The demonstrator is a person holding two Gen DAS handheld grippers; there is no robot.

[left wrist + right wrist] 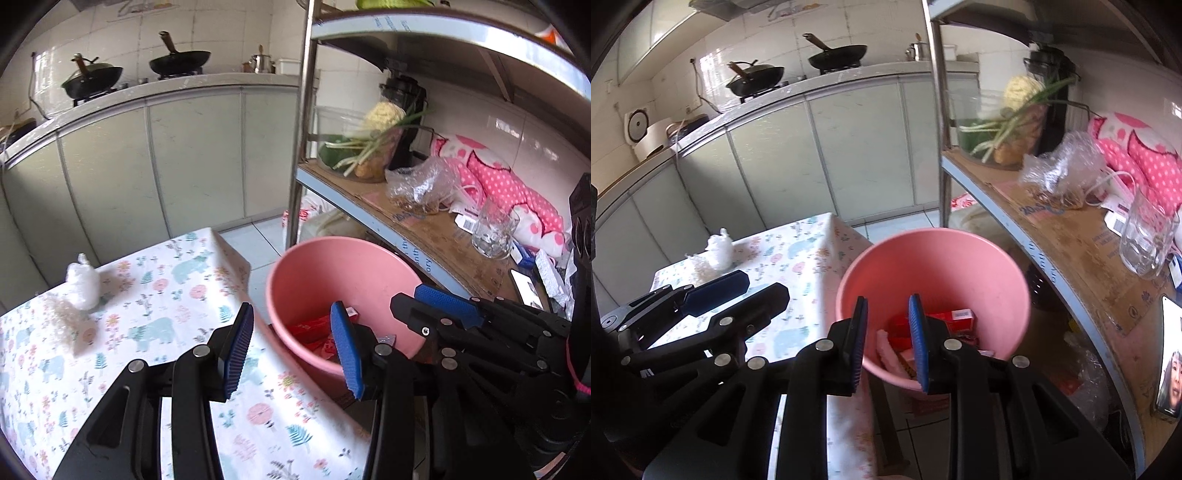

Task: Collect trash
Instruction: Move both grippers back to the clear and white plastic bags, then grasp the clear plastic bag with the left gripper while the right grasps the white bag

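Observation:
A pink bin (pixel 314 280) stands on the floor beside the table; it also shows in the right wrist view (pixel 960 266). Red wrappers (pixel 934 321) and a pink scrap (pixel 886 350) lie inside it. My left gripper (pixel 295 343) is open and empty over the table edge, next to the bin's rim. My right gripper (pixel 888 339) is open and empty above the bin's mouth; it shows from the side in the left wrist view (pixel 443 306). A crumpled white wad (pixel 84 282) and a clear plastic scrap (pixel 61 321) lie on the floral tablecloth (pixel 166 295).
A metal shelf (pixel 417 229) stands right of the bin, holding vegetables (pixel 369 144), a plastic bag (pixel 421 184), a glass mug (pixel 493 229), a phone (pixel 1171 358) and pink polka-dot cloth (pixel 509 184). Kitchen cabinets (pixel 184 155) with woks (pixel 177 59) stand behind.

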